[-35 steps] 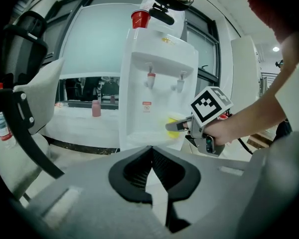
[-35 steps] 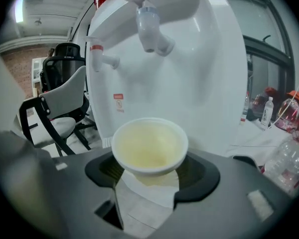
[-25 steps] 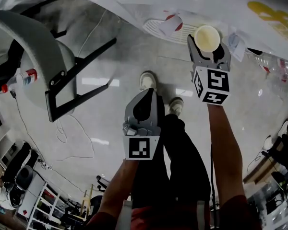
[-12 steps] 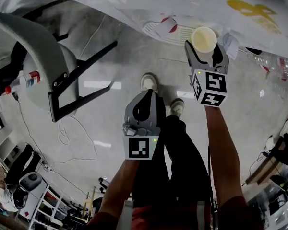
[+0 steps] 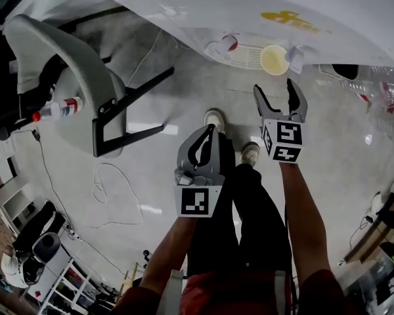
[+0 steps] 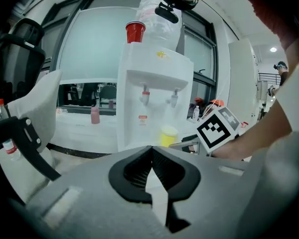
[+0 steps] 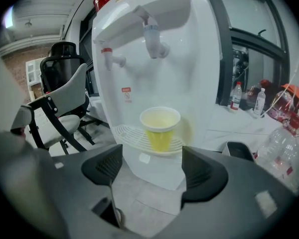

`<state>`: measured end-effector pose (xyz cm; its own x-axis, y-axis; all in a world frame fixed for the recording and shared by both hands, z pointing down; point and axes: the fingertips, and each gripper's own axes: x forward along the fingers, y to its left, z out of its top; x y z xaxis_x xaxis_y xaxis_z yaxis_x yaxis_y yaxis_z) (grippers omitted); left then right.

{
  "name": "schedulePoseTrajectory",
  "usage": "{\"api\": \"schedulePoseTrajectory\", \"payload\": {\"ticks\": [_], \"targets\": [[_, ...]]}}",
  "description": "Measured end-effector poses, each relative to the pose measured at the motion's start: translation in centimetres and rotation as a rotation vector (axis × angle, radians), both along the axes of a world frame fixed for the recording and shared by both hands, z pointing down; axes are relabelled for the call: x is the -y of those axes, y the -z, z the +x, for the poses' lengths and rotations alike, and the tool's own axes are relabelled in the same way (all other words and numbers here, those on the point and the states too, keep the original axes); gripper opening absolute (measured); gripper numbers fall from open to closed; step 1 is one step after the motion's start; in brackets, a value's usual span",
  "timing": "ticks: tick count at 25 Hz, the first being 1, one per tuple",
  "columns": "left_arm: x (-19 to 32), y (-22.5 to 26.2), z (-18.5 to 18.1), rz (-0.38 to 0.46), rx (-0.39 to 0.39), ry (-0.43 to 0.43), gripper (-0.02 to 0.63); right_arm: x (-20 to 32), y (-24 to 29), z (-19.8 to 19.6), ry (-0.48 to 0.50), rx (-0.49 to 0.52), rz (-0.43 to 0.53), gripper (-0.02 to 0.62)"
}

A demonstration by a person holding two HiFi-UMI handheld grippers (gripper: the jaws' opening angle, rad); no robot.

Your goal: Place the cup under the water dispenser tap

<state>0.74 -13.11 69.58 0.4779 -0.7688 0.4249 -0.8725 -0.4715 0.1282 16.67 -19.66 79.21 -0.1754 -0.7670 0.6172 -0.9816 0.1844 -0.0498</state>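
Observation:
The yellow cup stands upright on the white dispenser's drip tray, free of both grippers. In the right gripper view the cup sits on the tray below the pale tap, with the red tap off to its left. My right gripper is open a short way back from the cup, its jaws wide apart with nothing between them. My left gripper is shut and empty, lower and to the left. From the left gripper the cup shows ahead on the dispenser.
A grey office chair stands to the left of the dispenser, with a bottle beside it. Clear plastic bottles lie on the floor to the right. A red cup sits on top of the dispenser. The person's shoes are below the tray.
My right gripper has opened, let go of the yellow cup and drawn back from it. The cup stays on the drip tray. My left gripper remains shut.

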Motion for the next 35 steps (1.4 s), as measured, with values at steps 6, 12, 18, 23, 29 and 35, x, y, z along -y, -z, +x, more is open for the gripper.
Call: {"api": "schedulePoseTrajectory", "payload": {"ticks": [6, 12, 18, 23, 29, 35], "targets": [[-0.8, 3.8, -0.3, 0.017, 0.008, 0.015, -0.005, -2.8, 3.8, -0.9, 0.027, 0.008, 0.013, 0.356], [-1.4, 8.4, -1.1, 0.044, 0.029, 0.050, -0.005, -4.1, 10.9, -0.5, 0.057, -0.006, 0.098, 0.356], [-2.2, 14.4, -1.3, 0.069, -0.026, 0.065, -0.005, -6.2, 18.3, 0.4, 0.092, -0.033, 0.178, 0.354], [-3.0, 19.7, -1.2, 0.127, -0.024, 0.072, -0.005, -8.9, 24.6, 0.0, 0.154, -0.055, 0.245, 0.354], [-3.7, 25.7, -1.3, 0.207, -0.031, 0.087, -0.005, -11.3, 31.2, 0.4, 0.153, -0.059, 0.294, 0.354], [-4.1, 31.1, -0.9, 0.299, -0.006, 0.077, -0.005, -12.3, 37.3, 0.9, 0.158, -0.078, 0.370, 0.354]]}}
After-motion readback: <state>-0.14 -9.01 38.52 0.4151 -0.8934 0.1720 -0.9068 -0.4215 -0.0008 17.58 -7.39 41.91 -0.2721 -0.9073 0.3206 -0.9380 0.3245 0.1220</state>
